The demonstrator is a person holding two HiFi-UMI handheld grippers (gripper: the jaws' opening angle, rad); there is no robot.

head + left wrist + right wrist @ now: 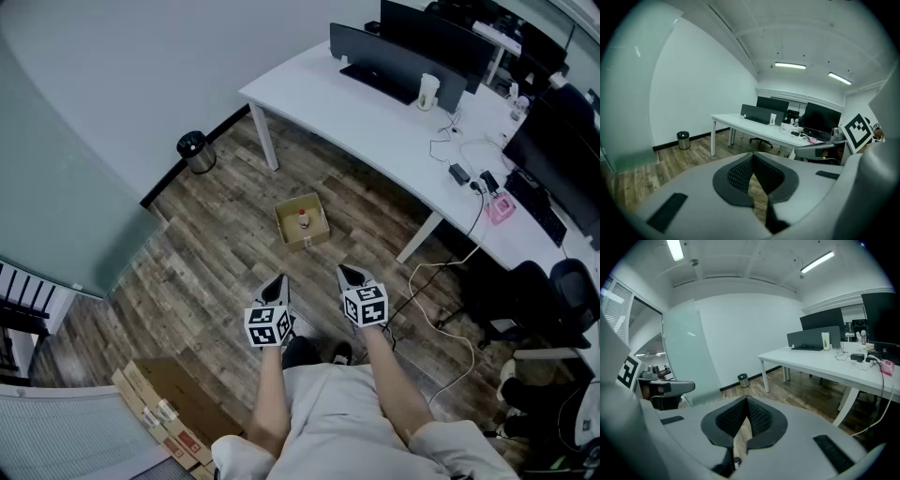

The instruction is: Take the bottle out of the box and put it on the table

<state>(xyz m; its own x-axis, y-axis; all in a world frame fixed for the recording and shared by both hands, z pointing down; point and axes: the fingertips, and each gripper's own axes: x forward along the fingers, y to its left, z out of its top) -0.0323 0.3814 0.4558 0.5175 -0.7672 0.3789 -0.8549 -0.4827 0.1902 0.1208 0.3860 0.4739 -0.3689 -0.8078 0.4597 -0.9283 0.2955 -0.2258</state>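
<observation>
Wood-floored office, seen from the head view. Bin (195,151) stands at 10 o'clock, against the wall. Open box (312,240) sits on the floor just above centre; the bottle (303,219) stands upright inside it, untouched. Left claw (277,284) is at 6 o'clock of the box, well apart from it, jaws together with nothing between them. Right claw (350,275) is near it, jaws likewise together and empty. White desk (375,117) at 1 o'clock carries a cup (428,91).

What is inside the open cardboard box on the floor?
One small bottle with a reddish top is in the cardboard box. The picture is too small to tell whether anything else lies beside it.
</observation>
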